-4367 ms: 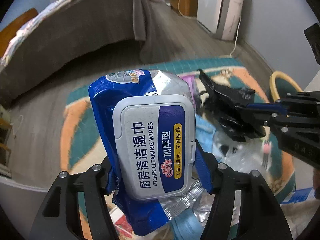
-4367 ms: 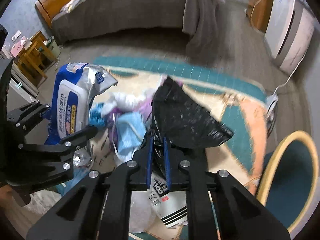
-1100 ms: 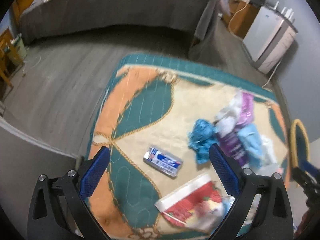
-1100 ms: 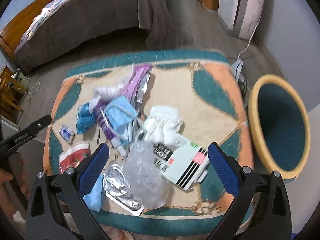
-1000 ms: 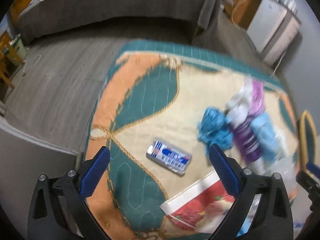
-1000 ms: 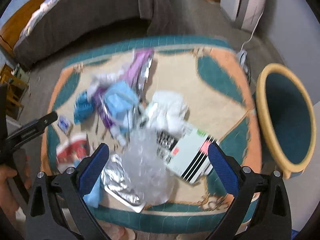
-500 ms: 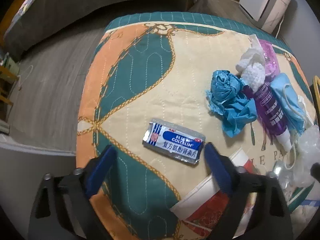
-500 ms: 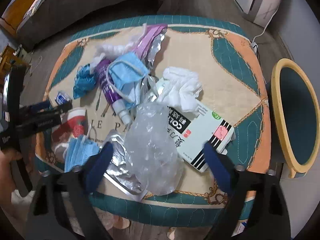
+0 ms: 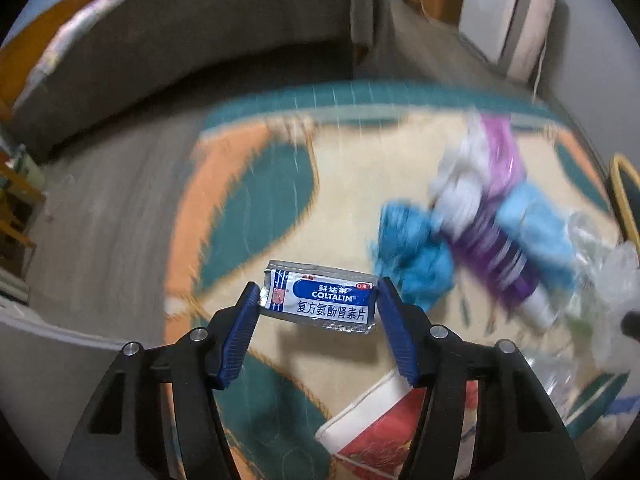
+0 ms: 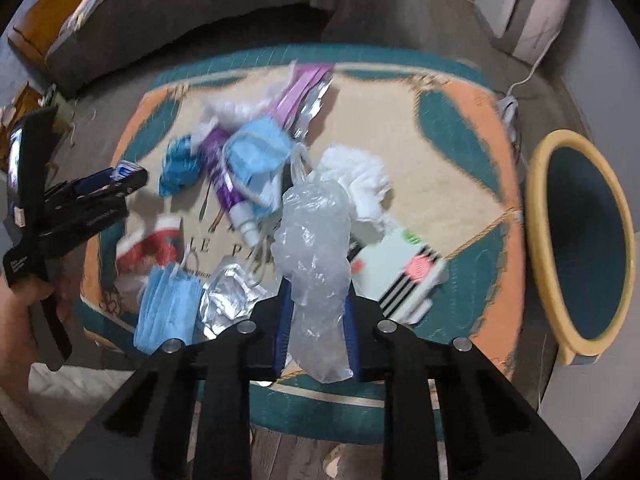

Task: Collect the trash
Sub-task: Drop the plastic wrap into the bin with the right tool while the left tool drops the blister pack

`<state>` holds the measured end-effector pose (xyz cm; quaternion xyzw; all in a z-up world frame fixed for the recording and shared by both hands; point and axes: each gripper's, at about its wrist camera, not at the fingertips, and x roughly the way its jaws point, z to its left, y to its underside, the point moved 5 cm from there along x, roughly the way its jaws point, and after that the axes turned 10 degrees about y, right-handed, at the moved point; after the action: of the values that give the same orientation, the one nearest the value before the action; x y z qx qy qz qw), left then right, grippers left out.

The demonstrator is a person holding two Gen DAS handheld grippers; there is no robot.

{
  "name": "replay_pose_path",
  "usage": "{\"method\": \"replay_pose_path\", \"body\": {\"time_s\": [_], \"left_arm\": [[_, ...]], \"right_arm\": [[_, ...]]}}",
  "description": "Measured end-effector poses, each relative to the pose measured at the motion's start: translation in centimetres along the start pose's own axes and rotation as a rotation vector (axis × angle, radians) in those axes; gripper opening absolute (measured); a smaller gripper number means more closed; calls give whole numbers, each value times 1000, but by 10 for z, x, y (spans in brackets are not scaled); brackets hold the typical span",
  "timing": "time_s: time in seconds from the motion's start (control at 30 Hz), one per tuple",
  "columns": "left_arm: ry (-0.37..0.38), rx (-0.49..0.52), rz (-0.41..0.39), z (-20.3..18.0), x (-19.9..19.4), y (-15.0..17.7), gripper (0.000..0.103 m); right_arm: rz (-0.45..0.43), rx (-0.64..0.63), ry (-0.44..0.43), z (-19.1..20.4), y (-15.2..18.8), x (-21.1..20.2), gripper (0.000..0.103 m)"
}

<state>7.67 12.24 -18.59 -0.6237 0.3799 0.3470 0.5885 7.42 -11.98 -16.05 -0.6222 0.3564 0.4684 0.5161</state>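
Left tool: pinched a silver-and-blue COLTALIN sachet by its short ends, lifted over the left edge of the bench.

Right tool: pressed in on a crumpled clear plastic bag, held above the near edge.

On the patterned bench cover: blue crumpled wad, purple tube, blue face masks, white tissue, striped white box, red-and-white wrapper.

Off the right edge: yellow-rimmed teal bin.
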Motion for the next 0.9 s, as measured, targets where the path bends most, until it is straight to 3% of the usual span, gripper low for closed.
{"method": "replay_pose_path", "body": {"time_s": [0.2, 0.4, 0.67, 0.9], "left_arm": [[28, 44, -178, -49, -51, -42, 61], [67, 96, -257, -98, -79, -65, 61], [123, 176, -299, -166, -92, -76, 61], [178, 247, -303, -223, -91, -80, 61]], "right_arm": [[-120, 51, 27, -42, -13, -35, 22], [-234, 130, 54, -98, -26, -74, 22], [-300, 261, 71, -172, -22, -99, 22], [-299, 353, 108, -235, -14, -95, 22]]}}
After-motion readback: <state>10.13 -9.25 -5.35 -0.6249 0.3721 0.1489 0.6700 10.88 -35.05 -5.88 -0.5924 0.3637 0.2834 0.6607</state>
